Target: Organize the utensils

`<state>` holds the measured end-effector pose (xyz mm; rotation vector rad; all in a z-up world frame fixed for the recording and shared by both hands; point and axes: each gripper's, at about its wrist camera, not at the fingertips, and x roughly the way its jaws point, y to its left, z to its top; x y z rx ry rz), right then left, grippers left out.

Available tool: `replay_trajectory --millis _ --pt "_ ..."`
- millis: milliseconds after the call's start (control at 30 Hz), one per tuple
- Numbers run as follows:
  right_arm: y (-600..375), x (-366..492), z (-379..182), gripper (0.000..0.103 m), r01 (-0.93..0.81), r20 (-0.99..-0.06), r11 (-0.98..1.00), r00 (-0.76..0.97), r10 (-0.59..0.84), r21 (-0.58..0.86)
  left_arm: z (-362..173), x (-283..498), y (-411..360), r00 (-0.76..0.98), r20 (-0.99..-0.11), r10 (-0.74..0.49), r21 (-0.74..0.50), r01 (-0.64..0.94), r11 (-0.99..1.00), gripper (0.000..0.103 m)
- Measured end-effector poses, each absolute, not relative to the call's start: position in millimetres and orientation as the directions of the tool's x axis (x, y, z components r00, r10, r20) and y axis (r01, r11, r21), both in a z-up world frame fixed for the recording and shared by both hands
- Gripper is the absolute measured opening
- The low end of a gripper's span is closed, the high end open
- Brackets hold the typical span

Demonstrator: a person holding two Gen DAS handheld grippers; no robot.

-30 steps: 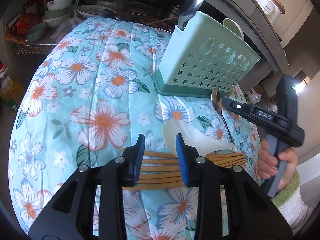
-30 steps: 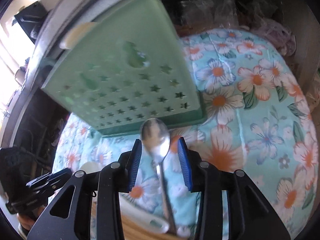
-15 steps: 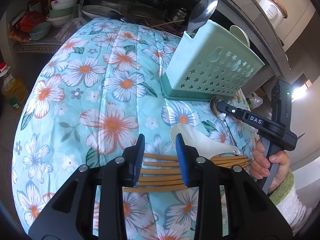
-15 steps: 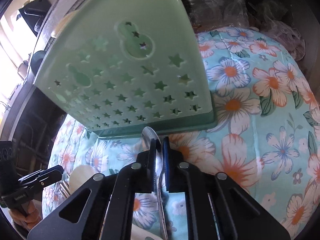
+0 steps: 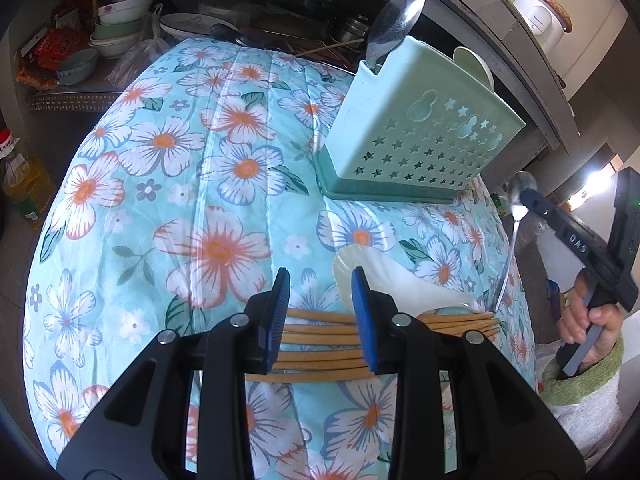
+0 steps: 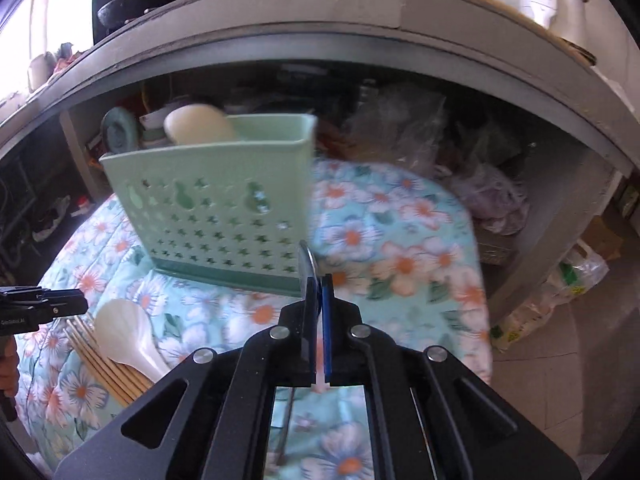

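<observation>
A mint green utensil holder (image 5: 420, 136) (image 6: 216, 200) stands on the floral tablecloth with a metal spoon (image 5: 394, 24) and a cream spoon (image 6: 198, 124) in it. My right gripper (image 6: 319, 284) (image 5: 528, 200) is shut on a second metal spoon (image 5: 516, 216) (image 6: 306, 260), lifted off the table right of the holder. My left gripper (image 5: 320, 284) is open and empty above a bundle of wooden chopsticks (image 5: 320, 336) (image 6: 104, 360). A white ceramic spoon (image 5: 384, 276) (image 6: 124, 332) lies beside the chopsticks.
A shelf behind the table holds bowls (image 5: 120, 24), plates and plastic bags (image 6: 492, 196). An oil bottle (image 5: 20, 176) stands at the far left. A grey countertop (image 6: 320, 20) overhangs the shelf. The table edge drops off to the right.
My right gripper closed on the metal spoon and raised it off the cloth, tilting it upright beside the holder. My left gripper stayed open over the chopsticks.
</observation>
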<state>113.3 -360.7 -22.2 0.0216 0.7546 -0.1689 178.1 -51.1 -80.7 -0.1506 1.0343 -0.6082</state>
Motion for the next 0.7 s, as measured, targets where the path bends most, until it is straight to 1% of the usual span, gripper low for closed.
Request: replay_trajectory --millis 100,367,567,667,700 --pt "-375.6 108.3 -18.0 0.002 0.189 -0.681 0.982 0.719 -0.137 0.002 -81.8 179.4 -53.1 0.354 -0.759 -0.546 -0.404 0.401 0.822 0.03" --pt "-369.9 91.4 -24.9 0.002 0.215 -0.668 0.975 0.734 -0.122 0.058 -89.3 195.3 -60.6 0.291 -0.771 -0.567 -0.447 0.386 0.807 0.03" --pt "-370.5 84.3 -21.0 0.002 0.232 -0.65 0.967 0.752 -0.111 0.103 -95.6 205.7 -74.1 0.246 -0.792 -0.558 -0.444 0.395 0.804 0.029" --pt "-370.4 81.4 -17.6 0.002 0.237 -0.639 0.965 0.76 -0.116 0.107 -100.1 208.3 -81.3 0.236 -0.803 -0.548 -0.433 0.401 0.807 0.025" --pt "-370.6 80.7 -16.5 0.002 0.24 -0.636 0.965 0.762 -0.119 0.106 -100.2 208.4 -83.4 0.234 -0.803 -0.548 -0.431 0.405 0.806 0.02"
